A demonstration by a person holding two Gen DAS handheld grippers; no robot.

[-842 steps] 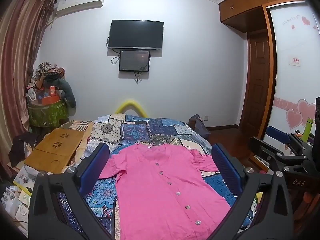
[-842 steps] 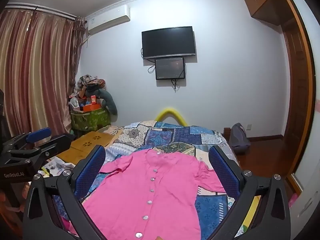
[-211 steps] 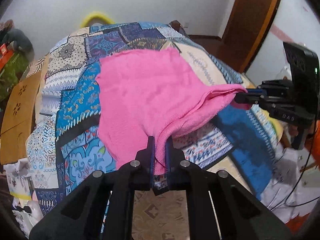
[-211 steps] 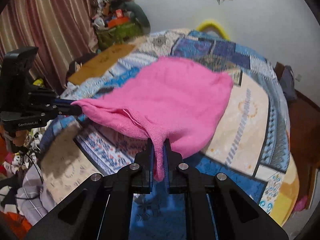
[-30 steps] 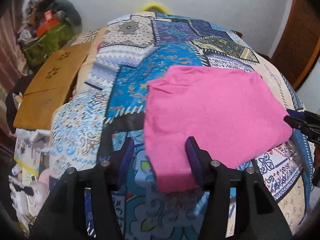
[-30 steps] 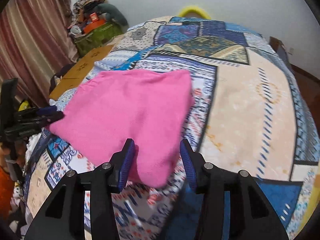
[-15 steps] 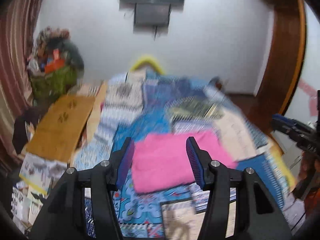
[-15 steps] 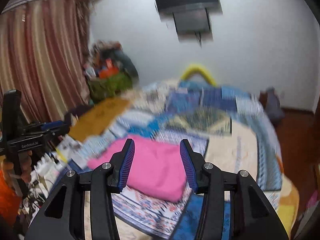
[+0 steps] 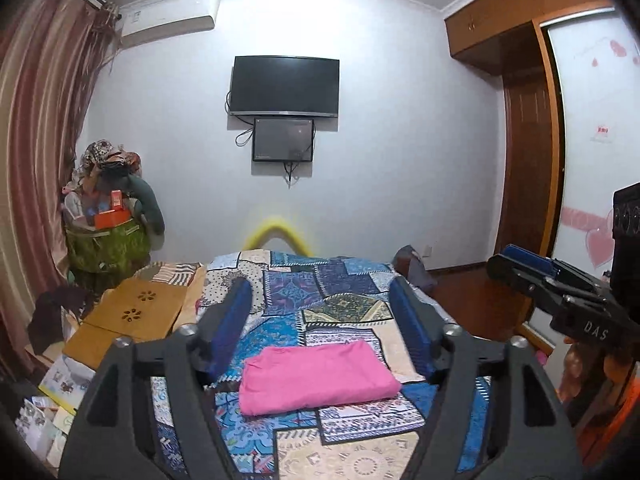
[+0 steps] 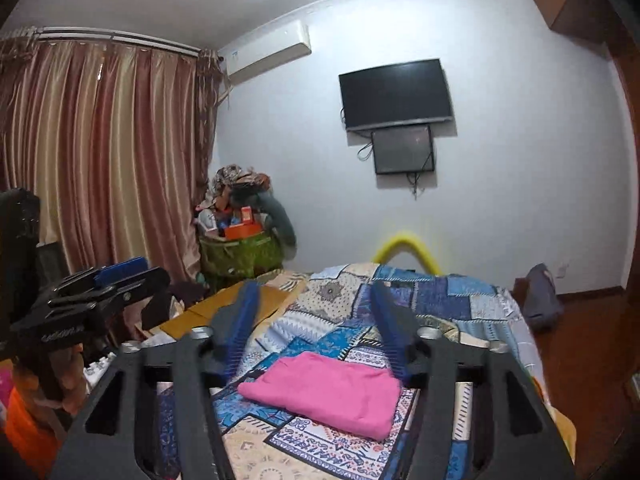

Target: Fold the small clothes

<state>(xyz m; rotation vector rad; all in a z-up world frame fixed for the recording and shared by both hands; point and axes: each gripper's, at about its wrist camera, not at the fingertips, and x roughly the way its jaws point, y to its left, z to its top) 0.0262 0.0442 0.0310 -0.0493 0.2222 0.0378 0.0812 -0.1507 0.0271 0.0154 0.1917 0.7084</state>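
The pink shirt (image 9: pixel 316 376) lies folded into a flat rectangle on the patchwork bedspread (image 9: pixel 320 292); it also shows in the right wrist view (image 10: pixel 332 390). My left gripper (image 9: pixel 320 292) is open and empty, held above and back from the shirt. My right gripper (image 10: pixel 314 300) is open and empty, also raised behind the shirt. The right gripper shows at the right edge of the left wrist view (image 9: pixel 532 268), and the left gripper at the left edge of the right wrist view (image 10: pixel 116 276).
A wooden lap desk (image 9: pixel 128 320) lies at the bed's left side. A green basket piled with things (image 9: pixel 108 240) stands by the curtain (image 10: pixel 100 160). A TV (image 9: pixel 286 86) hangs on the far wall. A wardrobe (image 9: pixel 528 140) stands right.
Both grippers have pulled back and tilted up from the folded shirt, and their jaws have opened wider. The shirt lies still on the bed.
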